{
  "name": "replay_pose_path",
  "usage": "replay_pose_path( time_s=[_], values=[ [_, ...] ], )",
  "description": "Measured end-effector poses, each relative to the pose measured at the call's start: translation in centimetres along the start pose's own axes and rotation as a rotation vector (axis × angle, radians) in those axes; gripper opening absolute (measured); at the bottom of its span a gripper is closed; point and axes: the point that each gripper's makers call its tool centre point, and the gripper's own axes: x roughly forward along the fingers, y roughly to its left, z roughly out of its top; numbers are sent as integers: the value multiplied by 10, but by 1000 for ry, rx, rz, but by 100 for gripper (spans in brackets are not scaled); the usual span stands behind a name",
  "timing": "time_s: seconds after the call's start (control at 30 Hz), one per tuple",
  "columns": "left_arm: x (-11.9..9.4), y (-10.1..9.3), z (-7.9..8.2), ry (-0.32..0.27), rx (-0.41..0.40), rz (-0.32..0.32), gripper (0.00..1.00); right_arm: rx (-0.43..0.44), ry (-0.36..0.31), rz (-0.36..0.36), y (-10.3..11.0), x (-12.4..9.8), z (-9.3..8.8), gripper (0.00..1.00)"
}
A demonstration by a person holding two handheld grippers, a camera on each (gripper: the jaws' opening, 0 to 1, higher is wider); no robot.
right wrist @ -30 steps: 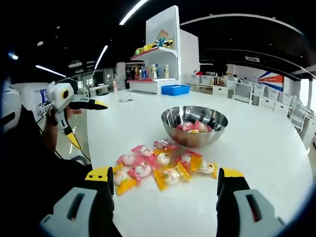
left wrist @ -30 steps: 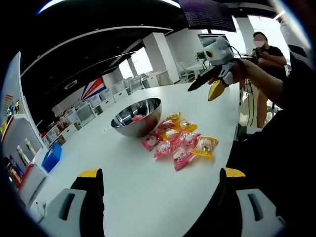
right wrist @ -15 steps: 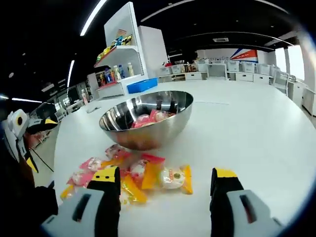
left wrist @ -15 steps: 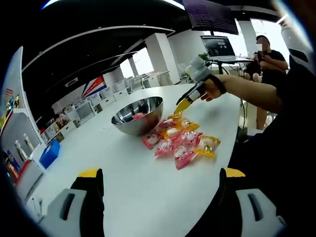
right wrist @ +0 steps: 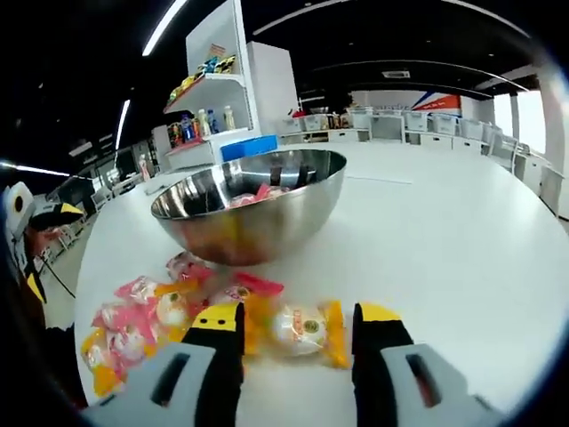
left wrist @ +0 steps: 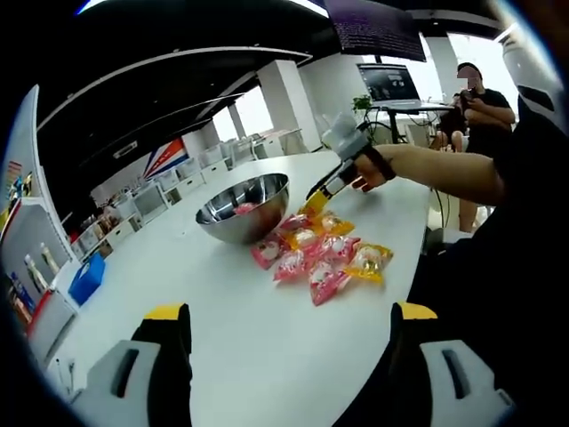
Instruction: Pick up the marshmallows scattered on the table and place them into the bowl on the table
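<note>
Between the right gripper (right wrist: pixel 296 322) jaws, low over the white tabletop (right wrist: pixel 462 240): a wrapped marshmallow (right wrist: pixel 304 326) in clear film with yellow ends. Jaws apart, one on each side of the packet; cannot tell whether they touch it. Tips black with yellow caps.

Just beyond, near the table edge on the person's side: the rest of the marshmallow pile (right wrist: pixel 147 313), pink and yellow wrappers, bunched and overlapping. Behind the pile, further in on the tabletop, a stainless steel bowl (right wrist: pixel 251 210), upright, with several pink and white packets already inside. Nearest packets lie just beside the bowl's foot.

Left gripper view: the left gripper (left wrist: pixel 287 331) jaws wide apart, nothing between them, held well back from the pile over bare tabletop. The same bowl (left wrist: pixel 244 208) sits toward the table's middle, the pile (left wrist: pixel 322 253) beside it toward the near edge. The right gripper (left wrist: pixel 316 201) comes in from the right, held by a hand (left wrist: pixel 366 169), its yellow tips down at the far packets of the pile next to the bowl.

Surroundings: blue bin (right wrist: pixel 250 147) and white shelving with bottles (right wrist: pixel 206 89) beyond the far table edge; a standing person (left wrist: pixel 477 98) by a desk with a monitor (left wrist: pixel 388 83).
</note>
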Motion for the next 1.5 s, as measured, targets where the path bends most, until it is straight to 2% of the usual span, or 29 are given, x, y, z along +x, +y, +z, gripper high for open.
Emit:
replay_pose_path(
  time_s=[0.1,0.27,0.37,0.73,0.87,1.3,1.4,1.5],
  values=[
    [0,-1,1,-4,2,-4,90,-63,17,-11,1,1,-4,41],
    [2,-2,1,-1,5,-7,90,-71,21,-3,1,3,-7,37],
    [2,-4,1,-1,9,-12,90,-129,24,-4,2,4,-9,34],
    [2,-7,2,-2,23,-19,90,-146,23,20,9,4,-8,25],
    [0,-9,7,-21,19,-32,89,-157,22,23,7,5,-7,22],
    [-1,-8,5,-15,22,-31,89,-189,57,21,11,2,-6,20],
    [-2,-7,5,-10,19,-27,89,-229,64,-21,4,-1,-5,20],
    [-4,-9,10,-31,8,-39,89,-207,49,-24,1,-7,0,20]
  ],
)
